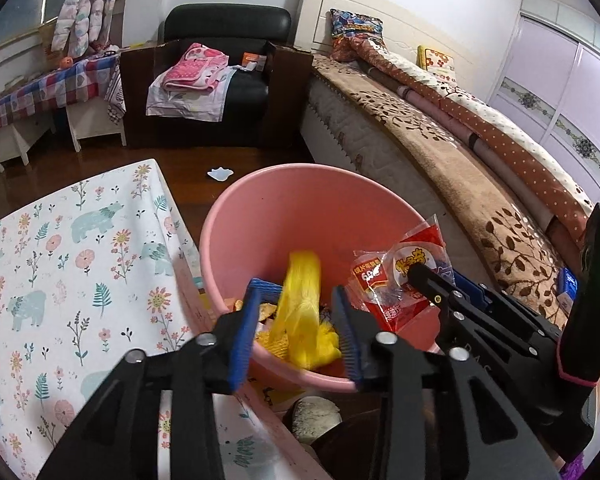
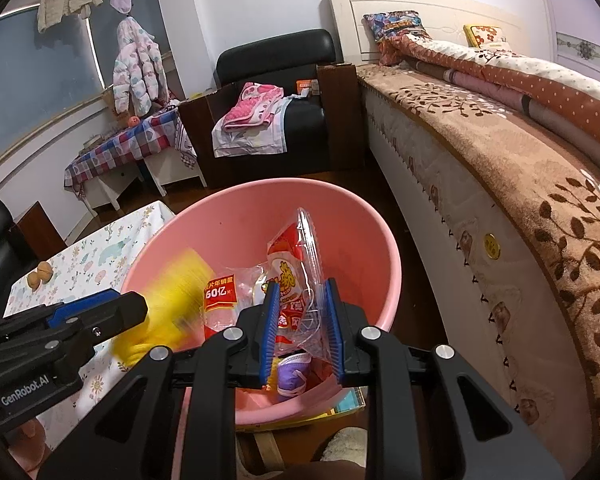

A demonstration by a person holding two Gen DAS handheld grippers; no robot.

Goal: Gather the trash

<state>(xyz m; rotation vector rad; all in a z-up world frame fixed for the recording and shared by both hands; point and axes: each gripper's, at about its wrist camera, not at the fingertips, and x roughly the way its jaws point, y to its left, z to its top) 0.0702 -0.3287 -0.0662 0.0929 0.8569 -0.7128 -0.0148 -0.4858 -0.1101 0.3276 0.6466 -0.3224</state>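
Hovering over pink bin for drop: left gripper jaws released, yellow net blurred, falling inside; right gripper jaws clenched on wrapper.

A bedroom with white walls and dark wooden floor: a black armchair strewn with clothes, a bed under a brown leaf-patterned blanket, and lilac wardrobe doors beyond.
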